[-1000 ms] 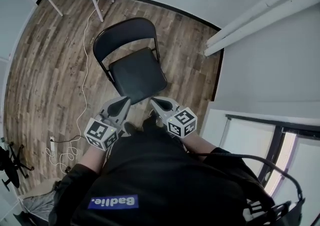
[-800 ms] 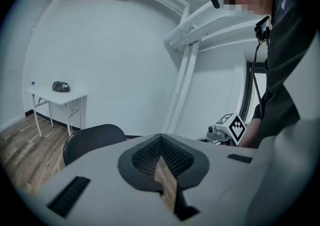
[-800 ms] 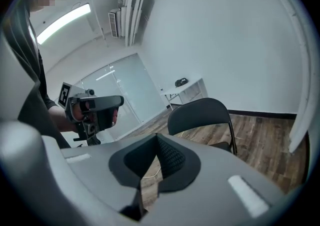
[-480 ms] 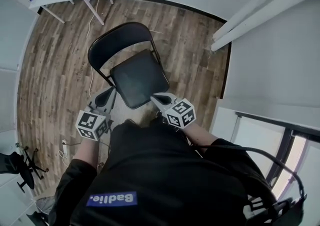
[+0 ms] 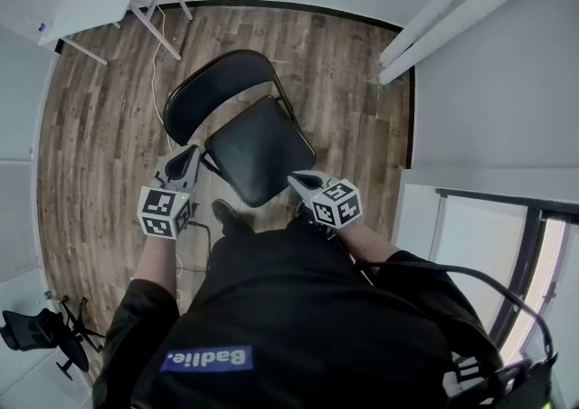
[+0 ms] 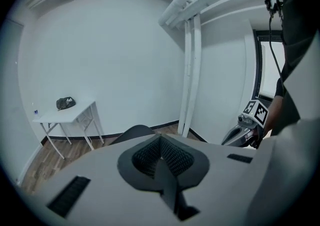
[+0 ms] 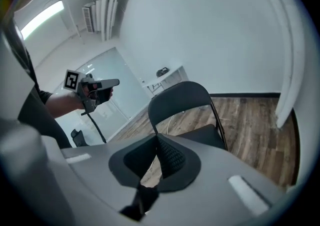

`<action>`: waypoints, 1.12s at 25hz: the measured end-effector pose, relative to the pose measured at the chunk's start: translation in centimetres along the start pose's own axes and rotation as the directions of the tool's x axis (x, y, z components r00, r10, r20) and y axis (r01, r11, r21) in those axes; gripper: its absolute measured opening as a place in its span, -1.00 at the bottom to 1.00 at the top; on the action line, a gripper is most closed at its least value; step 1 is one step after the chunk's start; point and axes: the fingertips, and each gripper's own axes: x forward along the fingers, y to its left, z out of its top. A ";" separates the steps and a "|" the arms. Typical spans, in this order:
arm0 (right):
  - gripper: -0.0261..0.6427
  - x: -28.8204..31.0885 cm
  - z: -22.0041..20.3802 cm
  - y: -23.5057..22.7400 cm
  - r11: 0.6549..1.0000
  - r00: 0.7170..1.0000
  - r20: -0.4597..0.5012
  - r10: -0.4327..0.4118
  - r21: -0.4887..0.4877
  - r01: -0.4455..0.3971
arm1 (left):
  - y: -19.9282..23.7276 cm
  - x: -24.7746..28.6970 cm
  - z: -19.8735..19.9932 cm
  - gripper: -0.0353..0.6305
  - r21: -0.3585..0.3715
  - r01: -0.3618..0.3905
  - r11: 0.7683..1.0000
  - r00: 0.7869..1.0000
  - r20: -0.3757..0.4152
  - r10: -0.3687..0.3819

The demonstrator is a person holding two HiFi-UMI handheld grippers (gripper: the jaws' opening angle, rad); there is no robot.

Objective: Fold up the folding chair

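Both pairs of jaws pressed together and empty, the left gripper [image 5: 187, 157] flanked the open folding chair [image 5: 258, 149] at nine o'clock, the right gripper [image 5: 299, 182] at five o'clock, equally near.

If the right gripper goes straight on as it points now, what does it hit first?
Probably the folding chair: the right gripper, shut and empty, points at the near corner of its seat. Depth is unclear, so it might skim just over that edge.

chair [image 5: 258, 149] between left gripper [image 5: 188, 154] and right gripper [image 5: 299, 180]
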 end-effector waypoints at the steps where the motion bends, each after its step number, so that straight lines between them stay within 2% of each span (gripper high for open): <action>1: -0.92 0.7 -0.5 -0.3 0.998 1.000 -0.003 -0.025 0.055 0.025 | 1.3 -0.1 -0.5 -0.89 0.013 0.001 1.000 1.000 -0.015 0.000; 5: -0.92 4.0 -1.9 -0.6 0.966 0.992 0.003 -0.122 0.230 0.118 | 7.3 0.1 -2.3 -0.89 0.029 0.031 0.999 0.998 -0.054 -0.029; 8: -0.92 6.5 -2.7 -0.8 0.939 0.984 0.005 -0.178 0.301 0.168 | 11.4 1.4 -3.1 -0.89 0.044 0.051 0.998 0.997 -0.068 -0.048; 12: -0.91 8.4 -4.9 -2.1 0.896 0.972 0.003 -0.235 0.389 0.215 | 14.6 4.2 -4.1 -0.89 0.101 0.063 0.993 0.994 -0.099 -0.053; 22: -0.83 11.4 -10.9 -7.7 0.844 0.970 -0.073 -0.233 0.480 0.239 | 16.4 10.2 -7.6 -0.89 0.141 0.068 0.988 0.979 -0.200 -0.039; 28: -0.74 13.2 -15.7 -11.8 0.788 0.964 -0.139 -0.224 0.556 0.264 | 18.1 13.2 -9.1 -0.71 0.176 0.045 0.983 0.965 -0.263 0.003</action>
